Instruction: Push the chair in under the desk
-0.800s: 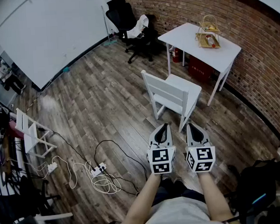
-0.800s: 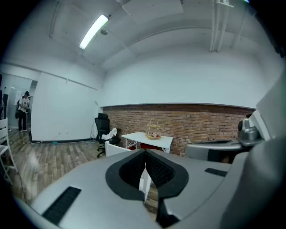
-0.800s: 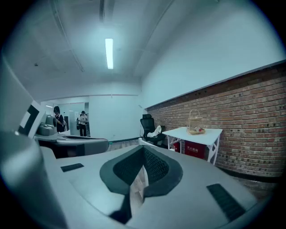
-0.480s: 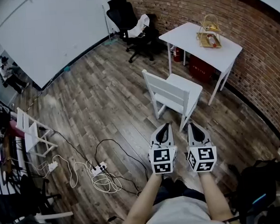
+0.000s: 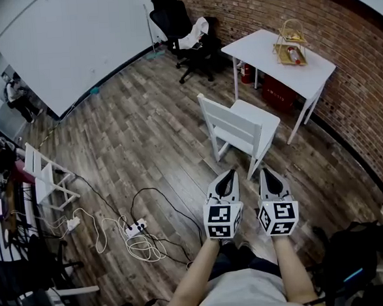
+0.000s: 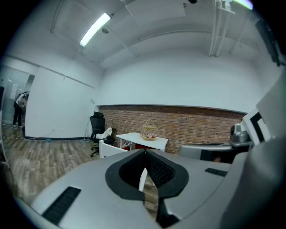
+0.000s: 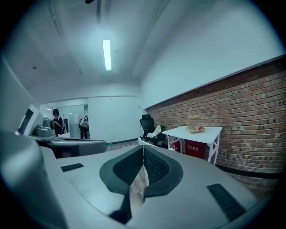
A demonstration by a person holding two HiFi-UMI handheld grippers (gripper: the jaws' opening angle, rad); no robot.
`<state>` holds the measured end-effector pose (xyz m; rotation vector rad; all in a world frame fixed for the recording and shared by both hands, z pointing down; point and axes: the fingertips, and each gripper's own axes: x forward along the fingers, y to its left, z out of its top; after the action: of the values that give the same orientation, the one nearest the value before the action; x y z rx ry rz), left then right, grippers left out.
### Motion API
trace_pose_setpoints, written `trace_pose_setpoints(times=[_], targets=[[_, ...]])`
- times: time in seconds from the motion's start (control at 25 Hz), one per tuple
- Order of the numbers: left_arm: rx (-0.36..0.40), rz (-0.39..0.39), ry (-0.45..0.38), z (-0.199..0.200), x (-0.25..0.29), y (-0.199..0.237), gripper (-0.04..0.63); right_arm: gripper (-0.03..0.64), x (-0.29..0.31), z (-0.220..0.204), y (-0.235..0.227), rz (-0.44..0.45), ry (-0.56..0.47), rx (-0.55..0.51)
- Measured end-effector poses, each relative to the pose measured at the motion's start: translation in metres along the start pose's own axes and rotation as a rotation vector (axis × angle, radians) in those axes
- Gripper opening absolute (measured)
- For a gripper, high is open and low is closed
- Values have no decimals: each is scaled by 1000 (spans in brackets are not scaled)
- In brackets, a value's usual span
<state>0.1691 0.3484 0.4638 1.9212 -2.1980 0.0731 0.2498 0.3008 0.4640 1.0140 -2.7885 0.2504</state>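
Observation:
A white wooden chair (image 5: 240, 130) stands on the plank floor, pulled out from the white desk (image 5: 277, 55) by the brick wall, its backrest toward me. The chair's backrest (image 6: 111, 149) shows just past the left jaws, and the desk (image 6: 142, 139) behind it. My left gripper (image 5: 226, 175) and right gripper (image 5: 267, 173) hover side by side, short of the chair and apart from it. Both are shut with nothing between the jaws. In the right gripper view the desk (image 7: 194, 132) stands at right.
A wire basket (image 5: 290, 43) sits on the desk, a red box (image 5: 280, 95) beneath it. A black office chair (image 5: 184, 26) stands at the back. Cables and a power strip (image 5: 133, 230) lie on the floor at left, near a second white chair (image 5: 44, 180).
The chair and desk sit slightly further right and lower in the head view; both grippers stay side by side and shut, shifted a little toward the chair.

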Motion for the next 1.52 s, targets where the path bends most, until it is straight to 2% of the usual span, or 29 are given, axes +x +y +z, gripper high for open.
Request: trace_pose_setpoints(times=[0.12,0.6,0.92,1.08,1.28,1.52], targets=[[-14,-27,2,-5,1,-4,17,15,1,-6,-7,-2,17,5],[-2,70,30,-17,6,3,17,15,8,-20,-21,69,53,-17],[-13,101,41,-21,15,29,17,15,36,-23,-21,79,77,-20],[6,68,52,-21,39,50,17,15,69,-24,-18,85,90,-41],[26,20,62,-11,78,93,17,15,119,-17,-17,35,89,-29],[59,-96,79,11,126,143,17,15,184,0,-12,-31,82,-2]])
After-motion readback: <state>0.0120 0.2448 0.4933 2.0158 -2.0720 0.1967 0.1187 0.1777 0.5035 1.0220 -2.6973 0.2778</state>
